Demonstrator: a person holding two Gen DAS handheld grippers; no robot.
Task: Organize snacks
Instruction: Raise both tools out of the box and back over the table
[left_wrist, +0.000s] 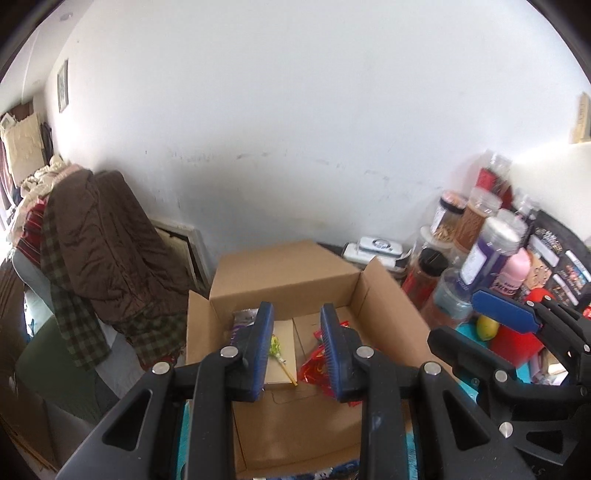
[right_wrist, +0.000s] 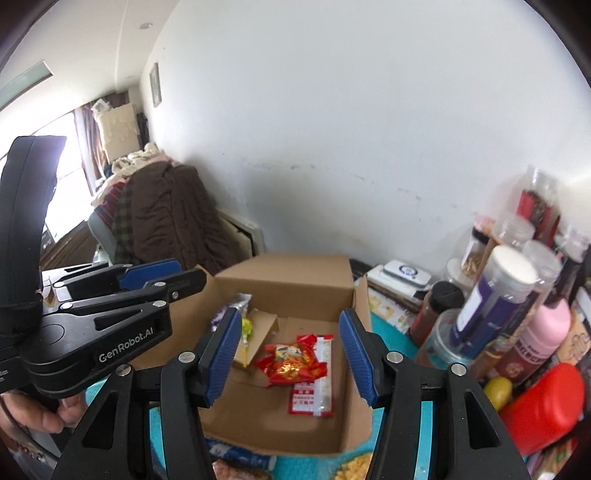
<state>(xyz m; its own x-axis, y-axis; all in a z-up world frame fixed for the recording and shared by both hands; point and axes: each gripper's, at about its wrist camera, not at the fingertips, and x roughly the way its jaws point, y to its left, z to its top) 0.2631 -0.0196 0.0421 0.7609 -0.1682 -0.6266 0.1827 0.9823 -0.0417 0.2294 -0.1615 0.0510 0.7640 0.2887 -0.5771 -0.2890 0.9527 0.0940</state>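
Open cardboard box on a teal-patterned surface: holds a red snack packet lying on a red-and-white sachet, a green lollipop on a yellow stick over the inner flap, and a purple-and-silver wrapper at the left wall. Left gripper and right gripper: both above the box, fingers spread, holding nothing. Right of box: jars and bottles, red container, yellow fruit.
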